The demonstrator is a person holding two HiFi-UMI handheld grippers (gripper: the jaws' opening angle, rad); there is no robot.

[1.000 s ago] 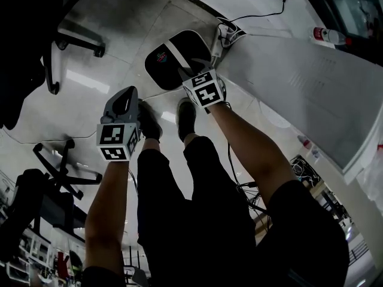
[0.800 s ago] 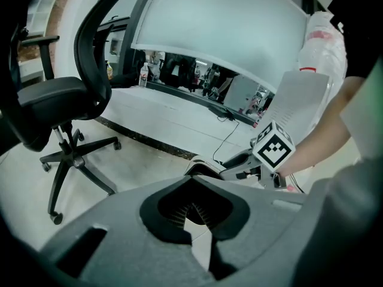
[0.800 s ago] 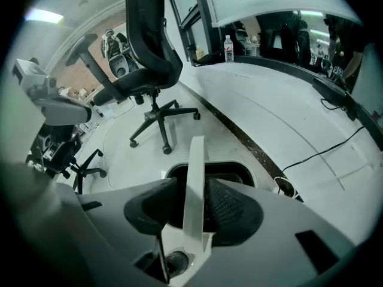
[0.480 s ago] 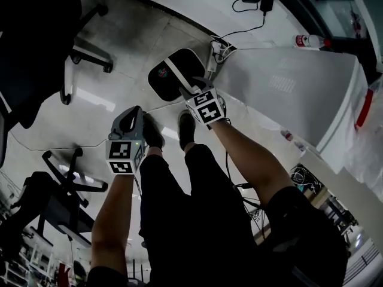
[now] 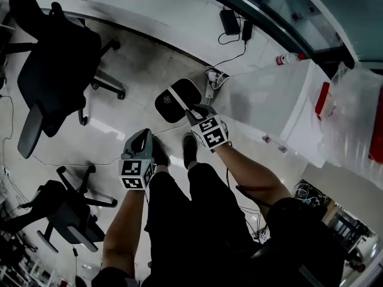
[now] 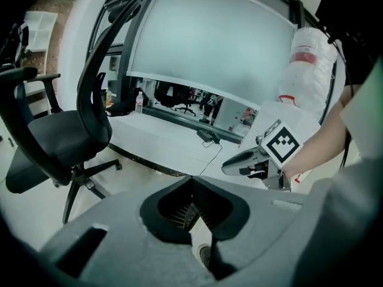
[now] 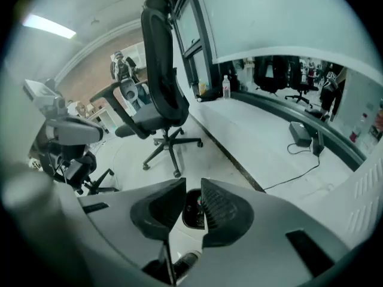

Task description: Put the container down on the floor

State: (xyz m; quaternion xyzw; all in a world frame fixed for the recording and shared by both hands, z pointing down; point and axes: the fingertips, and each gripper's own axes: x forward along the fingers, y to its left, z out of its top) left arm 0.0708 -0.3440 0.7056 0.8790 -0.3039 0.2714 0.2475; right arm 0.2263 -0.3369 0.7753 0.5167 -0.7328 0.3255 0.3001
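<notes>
The container (image 5: 173, 103), a black rounded box with a white band across its lid, lies on the floor in front of the person's shoes (image 5: 159, 152). My right gripper (image 5: 194, 109) hangs in the air above its near right edge. Its jaws have just been closing to a narrow gap with nothing between them, and through that gap the container (image 7: 191, 207) shows far below. My left gripper (image 5: 143, 137) is held over the left shoe, pads together and empty. From the left gripper view the right gripper (image 6: 239, 163) shows at the right.
A black office chair (image 5: 57, 70) stands at the left and another (image 5: 66, 202) lower left. A power strip with cables (image 5: 212, 76) lies behind the container. A white table with plastic bags (image 5: 269, 100) fills the right, with a bottle (image 5: 287, 58) beside it.
Both grippers have lifted well away from the floor and the view has risen with them. The container stays on the floor and looks smaller. The right jaws have narrowed.
</notes>
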